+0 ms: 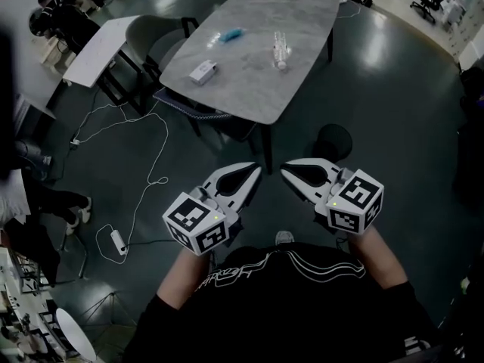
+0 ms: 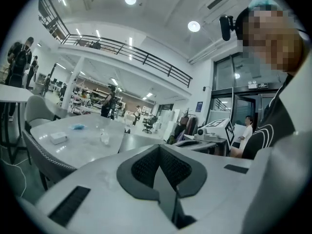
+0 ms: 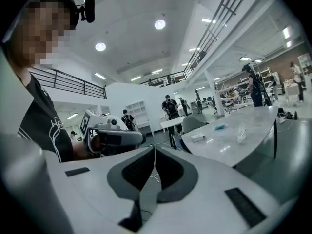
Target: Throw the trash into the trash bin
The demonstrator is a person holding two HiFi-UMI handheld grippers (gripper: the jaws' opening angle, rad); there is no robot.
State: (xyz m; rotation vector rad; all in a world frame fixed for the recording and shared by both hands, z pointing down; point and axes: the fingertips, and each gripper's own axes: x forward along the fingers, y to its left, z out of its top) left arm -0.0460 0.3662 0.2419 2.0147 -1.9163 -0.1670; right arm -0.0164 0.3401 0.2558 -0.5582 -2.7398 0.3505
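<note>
On the grey marble table [image 1: 302, 89] lie a small white box [image 1: 203, 71], a blue wrapper [image 1: 231, 33] and a clear plastic bottle [image 1: 281, 50] on its side. Both grippers hover over the floor, short of the table's near corner, tips close together. My left gripper [image 1: 255, 170] is shut with nothing in it. My right gripper [image 1: 286, 171] is shut and empty too. The left gripper view shows the box [image 2: 58, 138], wrapper [image 2: 77, 126] and bottle [image 2: 104, 138] ahead. The right gripper view shows the box [image 3: 198, 137], wrapper [image 3: 220, 126] and bottle [image 3: 241, 133] on the table to its right.
A dark round object [image 1: 333, 141] stands on the floor by the table's near corner; I cannot tell what it is. Chairs [image 1: 155, 40] sit at the table's left side. A white cable [image 1: 147, 169] and power strip [image 1: 117, 240] lie on the floor to the left. People stand at far desks.
</note>
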